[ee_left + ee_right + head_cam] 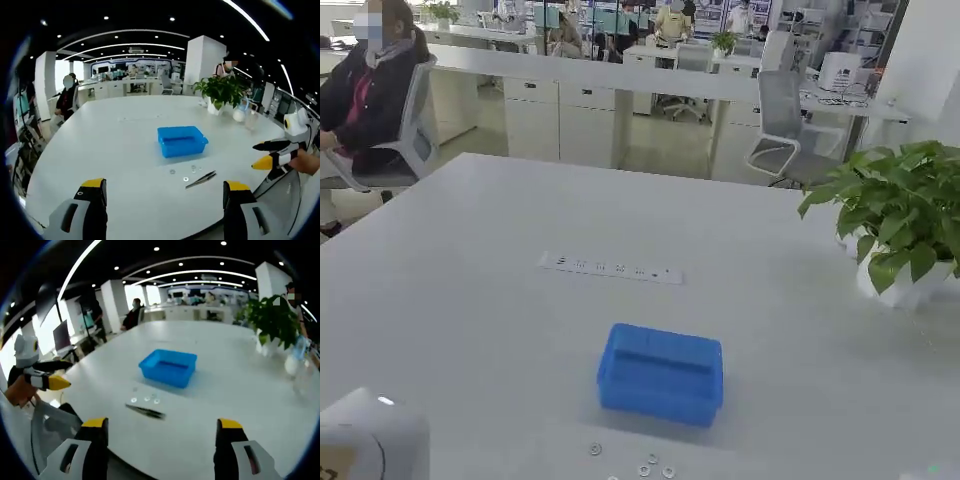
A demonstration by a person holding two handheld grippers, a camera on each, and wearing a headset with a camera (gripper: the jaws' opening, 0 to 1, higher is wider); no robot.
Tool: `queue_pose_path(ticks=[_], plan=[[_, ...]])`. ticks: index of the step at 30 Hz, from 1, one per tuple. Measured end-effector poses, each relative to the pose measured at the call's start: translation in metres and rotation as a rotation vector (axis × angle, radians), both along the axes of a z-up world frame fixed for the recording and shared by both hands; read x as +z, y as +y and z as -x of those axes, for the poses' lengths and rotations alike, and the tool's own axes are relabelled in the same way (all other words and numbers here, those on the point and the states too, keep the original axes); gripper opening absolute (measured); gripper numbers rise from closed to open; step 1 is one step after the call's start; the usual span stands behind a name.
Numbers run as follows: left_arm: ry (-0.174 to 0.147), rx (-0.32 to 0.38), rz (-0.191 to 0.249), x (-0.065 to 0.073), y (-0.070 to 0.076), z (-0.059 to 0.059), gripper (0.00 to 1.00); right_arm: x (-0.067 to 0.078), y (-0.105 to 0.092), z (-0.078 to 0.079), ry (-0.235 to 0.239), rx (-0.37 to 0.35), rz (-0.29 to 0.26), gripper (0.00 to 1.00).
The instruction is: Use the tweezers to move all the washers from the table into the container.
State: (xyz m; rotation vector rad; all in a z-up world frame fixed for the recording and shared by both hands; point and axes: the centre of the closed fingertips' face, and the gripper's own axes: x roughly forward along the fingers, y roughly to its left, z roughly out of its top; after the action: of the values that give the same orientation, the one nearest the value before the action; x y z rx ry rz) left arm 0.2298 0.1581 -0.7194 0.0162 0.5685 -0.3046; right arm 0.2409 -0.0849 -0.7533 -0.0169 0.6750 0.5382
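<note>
The blue container (660, 375) (181, 140) (167, 367) stands open-topped on the white table. Several small washers (645, 468) (186, 177) (147, 399) lie loose in front of it. The metal tweezers (201, 179) (146, 411) rest flat on the table just beyond the washers, nearer to me. My left gripper (164, 187) hovers off the table's near edge, open and holding nothing. The right gripper (162, 423) is likewise open and empty, back from the tweezers. Each gripper also appears at the side of the other's view, the right gripper (267, 154) and the left gripper (50, 376).
A white power strip (610, 268) lies beyond the container. A potted plant (905, 215) (220, 92) (272, 320) stands at the table's right side with a bottle (295, 357) near it. Office chairs, desks and seated people fill the background.
</note>
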Motion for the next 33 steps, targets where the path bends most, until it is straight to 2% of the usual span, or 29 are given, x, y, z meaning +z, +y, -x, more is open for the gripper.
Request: queue_pose_path(ticks=[6, 18, 23, 27, 29, 30, 33], plan=[[0.011, -0.009, -0.008, -0.003, -0.001, 0.001, 0.99, 0.0, 0.0, 0.0, -0.001, -0.001, -0.002, 0.88], [0.017, -0.042, -0.019, -0.006, -0.006, -0.005, 0.99, -0.006, 0.0, 0.001, 0.016, 0.011, 0.01, 0.87], [0.007, -0.077, -0.013, -0.008, -0.012, -0.012, 0.93, -0.007, 0.006, 0.0, 0.015, 0.033, 0.027, 0.84], [0.042, -0.136, -0.031, -0.018, -0.018, -0.013, 0.86, -0.006, 0.011, -0.003, 0.007, 0.043, 0.024, 0.84], [0.028, -0.158, -0.055, -0.021, -0.02, -0.016, 0.82, -0.007, 0.013, -0.004, 0.01, 0.042, 0.031, 0.83], [0.031, -0.167, -0.056, -0.022, -0.022, -0.017, 0.81, -0.007, 0.014, -0.005, 0.002, 0.045, 0.032, 0.82], [0.059, -0.214, -0.053, -0.027, -0.029, -0.018, 0.74, -0.006, 0.016, -0.009, -0.001, 0.044, 0.03, 0.79]])
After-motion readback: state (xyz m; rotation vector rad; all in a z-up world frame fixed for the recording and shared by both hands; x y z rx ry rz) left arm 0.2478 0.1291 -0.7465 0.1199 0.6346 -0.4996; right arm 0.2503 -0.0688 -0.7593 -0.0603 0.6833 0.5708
